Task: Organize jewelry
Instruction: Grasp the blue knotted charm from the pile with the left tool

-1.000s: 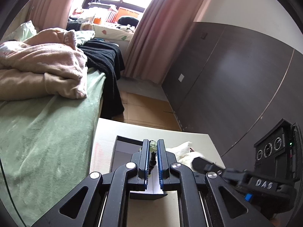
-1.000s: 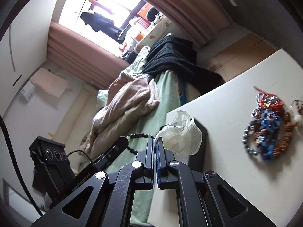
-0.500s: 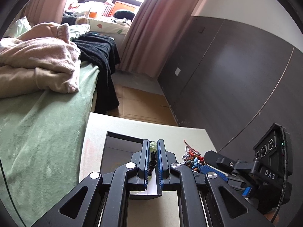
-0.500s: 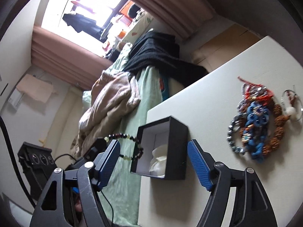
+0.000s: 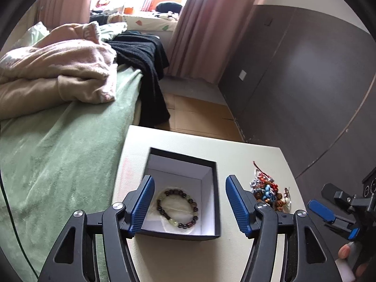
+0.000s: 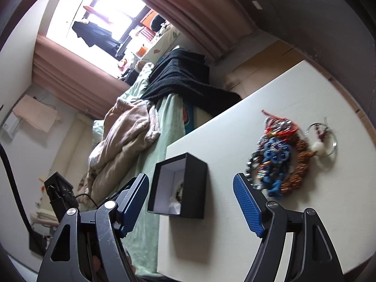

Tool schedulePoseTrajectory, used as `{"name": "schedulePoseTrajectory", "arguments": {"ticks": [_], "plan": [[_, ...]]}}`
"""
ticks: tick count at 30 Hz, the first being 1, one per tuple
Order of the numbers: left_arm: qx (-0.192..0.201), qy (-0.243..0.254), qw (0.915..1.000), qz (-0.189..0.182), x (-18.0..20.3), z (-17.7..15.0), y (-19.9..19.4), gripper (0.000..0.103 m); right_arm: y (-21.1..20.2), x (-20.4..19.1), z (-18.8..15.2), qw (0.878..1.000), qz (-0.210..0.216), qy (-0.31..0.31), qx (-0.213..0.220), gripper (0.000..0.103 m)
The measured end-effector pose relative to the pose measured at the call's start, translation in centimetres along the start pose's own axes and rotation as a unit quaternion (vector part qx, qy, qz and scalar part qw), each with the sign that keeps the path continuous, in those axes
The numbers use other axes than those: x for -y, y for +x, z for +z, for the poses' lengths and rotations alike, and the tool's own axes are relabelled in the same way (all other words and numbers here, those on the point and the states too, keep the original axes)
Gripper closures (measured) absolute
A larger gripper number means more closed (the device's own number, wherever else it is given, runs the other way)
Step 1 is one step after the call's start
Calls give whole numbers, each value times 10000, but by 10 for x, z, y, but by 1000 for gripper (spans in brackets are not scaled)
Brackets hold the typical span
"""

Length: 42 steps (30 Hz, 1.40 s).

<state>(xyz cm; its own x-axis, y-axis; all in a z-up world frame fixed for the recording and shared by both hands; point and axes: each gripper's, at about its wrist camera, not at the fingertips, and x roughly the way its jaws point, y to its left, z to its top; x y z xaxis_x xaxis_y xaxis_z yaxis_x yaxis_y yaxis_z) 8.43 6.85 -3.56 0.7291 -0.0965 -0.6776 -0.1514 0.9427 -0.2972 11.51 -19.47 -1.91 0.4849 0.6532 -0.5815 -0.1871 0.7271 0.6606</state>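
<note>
Left gripper (image 5: 190,205): fingers apart, empty; bracelet (image 5: 178,208) flat in box (image 5: 217,202) between them. Right gripper (image 6: 191,205): fingers apart, pile (image 6: 278,155) beyond its right finger. Beads likely light, limp, slippery; pinch 1 strand across.

A white counter (image 5: 237,155) is standing beside a green-covered bed (image 5: 58,155), carrying an open black box (image 5: 212,202) near its 9 o'clock edge. A tangled heap of beaded jewelry (image 5: 268,191) is lying toward 3 o'clock, well apart from the box.
</note>
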Motion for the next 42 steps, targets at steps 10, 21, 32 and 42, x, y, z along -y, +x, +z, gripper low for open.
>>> {"name": "schedulePoseTrajectory", "arguments": {"ticks": [10,21,32,42], "plan": [[-6,547,9976,-431,51,-9,6,39,-34,37,10,9977,-521,382,210,28],[-771,1174,9880,-648,120,-7,43,50,-41,79,19,9912,-820,1022,160,28],[-1316,1472,9790,-516,147,-37,99,66,-45,118,30,9820,-976,1616,67,28],[-1409,1285,9799,-577,130,-36,111,102,-7,120,41,9822,-1275,1330,-355,28]]}}
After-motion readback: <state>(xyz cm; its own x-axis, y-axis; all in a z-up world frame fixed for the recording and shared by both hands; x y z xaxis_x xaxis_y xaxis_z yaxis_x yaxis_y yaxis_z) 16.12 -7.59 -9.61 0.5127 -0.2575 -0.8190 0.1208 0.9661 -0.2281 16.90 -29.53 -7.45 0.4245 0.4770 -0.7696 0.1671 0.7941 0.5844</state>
